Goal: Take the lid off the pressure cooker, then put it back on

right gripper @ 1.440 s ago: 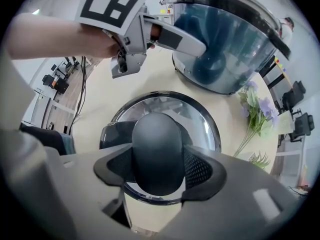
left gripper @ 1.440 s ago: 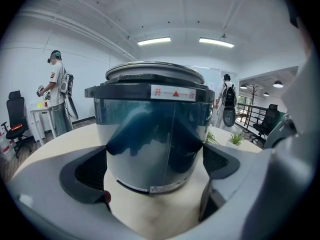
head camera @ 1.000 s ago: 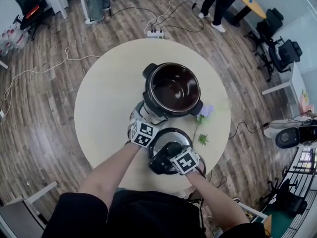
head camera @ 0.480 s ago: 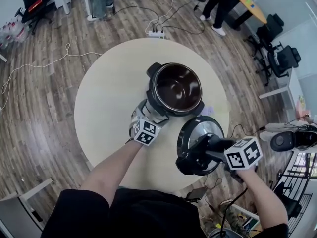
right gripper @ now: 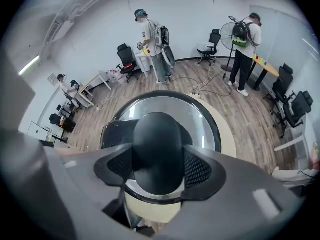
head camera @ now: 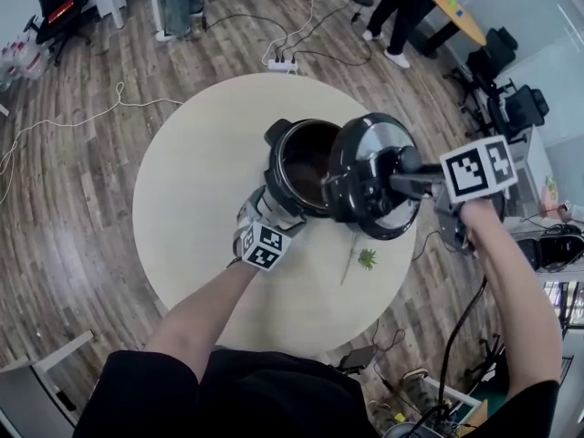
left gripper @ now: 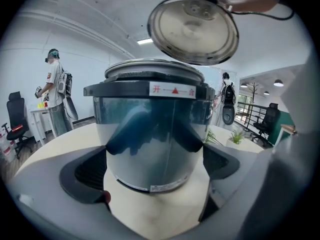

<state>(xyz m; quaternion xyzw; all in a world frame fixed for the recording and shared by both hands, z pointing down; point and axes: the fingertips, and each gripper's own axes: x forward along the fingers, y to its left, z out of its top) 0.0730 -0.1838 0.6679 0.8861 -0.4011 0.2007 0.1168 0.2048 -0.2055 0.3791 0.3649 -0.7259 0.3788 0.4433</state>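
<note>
The open pressure cooker stands in the middle of the round table, its dark pot showing. My right gripper is shut on the black knob of the steel lid. It holds the lid tilted in the air over the cooker's right rim. From the left gripper view the lid hangs above and right of the cooker. My left gripper rests low at the cooker's near-left side, jaws wide, the cooker's body at their tips.
A small green sprig lies on the table below the lid. On the floor beyond are a power strip with cables, office chairs at the right, and a person standing at the back.
My right gripper has carried the lid up from the near table edge and away, to above the cooker's right rim. The left gripper has stayed put.
</note>
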